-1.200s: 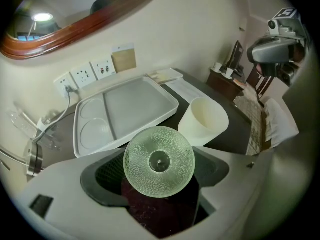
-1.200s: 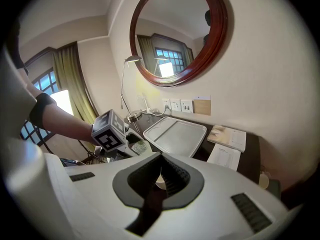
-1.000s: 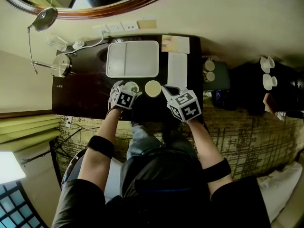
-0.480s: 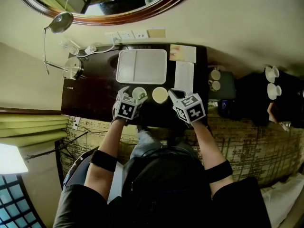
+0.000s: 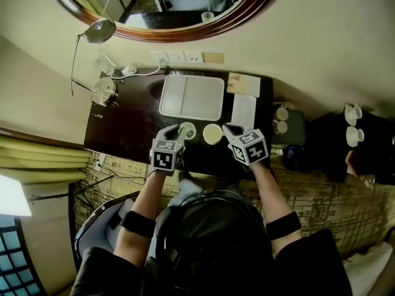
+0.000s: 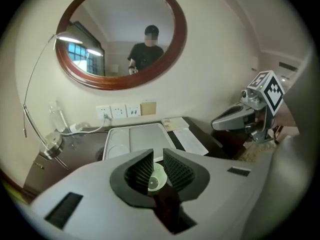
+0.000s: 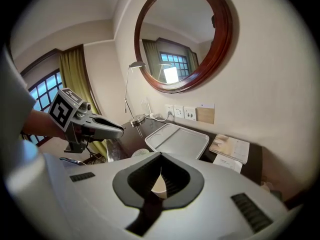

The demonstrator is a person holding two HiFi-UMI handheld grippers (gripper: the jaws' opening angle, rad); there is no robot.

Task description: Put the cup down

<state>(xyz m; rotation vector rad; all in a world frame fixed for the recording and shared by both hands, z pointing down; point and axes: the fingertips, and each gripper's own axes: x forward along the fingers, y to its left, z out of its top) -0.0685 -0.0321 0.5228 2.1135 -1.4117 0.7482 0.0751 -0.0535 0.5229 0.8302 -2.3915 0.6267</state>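
A pale green cup [image 5: 187, 130] stands upright on the dark desk [image 5: 123, 131], just in front of the white tray [image 5: 192, 97]. My left gripper [image 5: 175, 134] hangs above and slightly left of it. In the left gripper view its jaws [image 6: 158, 156] have just been closing to a narrow slit with nothing between them; the green cup [image 6: 156, 178] shows far below through the gap. A cream cup [image 5: 212, 133] stands beside the green one. My right gripper [image 5: 228, 130] is shut just right of the cream cup [image 7: 159, 186], which shows beyond its jaws [image 7: 161, 170].
A desk lamp [image 5: 102, 91] and a cable sit at the desk's back left, under wall sockets [image 5: 177, 57]. Papers [image 5: 244, 84] lie right of the tray. A low side table [image 5: 285, 119] with small cups stands to the right. A round mirror [image 5: 166, 5] hangs above.
My left gripper has risen and drawn back from the green cup, which stays on the desk. The right gripper has kept its place beside the cream cup.
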